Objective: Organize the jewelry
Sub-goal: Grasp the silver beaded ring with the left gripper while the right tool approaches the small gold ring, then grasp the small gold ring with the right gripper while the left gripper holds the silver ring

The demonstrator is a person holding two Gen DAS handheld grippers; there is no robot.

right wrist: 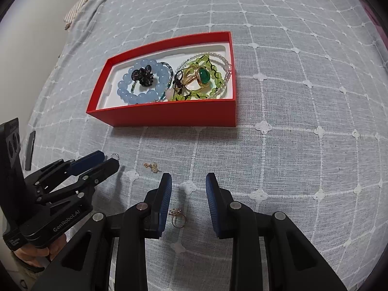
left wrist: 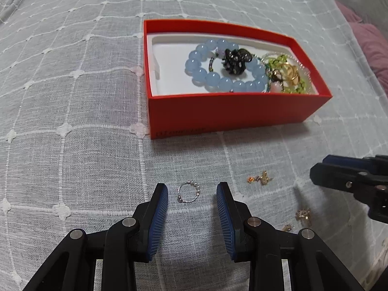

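Note:
A red box [left wrist: 232,111] [right wrist: 169,115] with a white liner holds a blue bead bracelet [left wrist: 213,80] [right wrist: 126,94], a black clip [left wrist: 234,60] [right wrist: 143,75], green beads [right wrist: 213,72] and a gold ring with a green stone [right wrist: 202,76]. My left gripper [left wrist: 192,189] is open around a small silver bead ring [left wrist: 188,191] on the cloth. My right gripper [right wrist: 188,181] is open above a small gold ring [right wrist: 178,218]. A gold earring [left wrist: 262,178] [right wrist: 151,166] lies between them. The left gripper [right wrist: 106,161] shows in the right wrist view, and the right gripper [left wrist: 315,169] in the left wrist view.
Everything rests on a grey quilted bedspread [left wrist: 72,97] [right wrist: 303,121]. More small gold pieces [left wrist: 303,215] lie right of my left gripper. A pink pillow [left wrist: 371,46] sits at the far right. A striped fabric [right wrist: 82,4] lies at the bed's far left edge.

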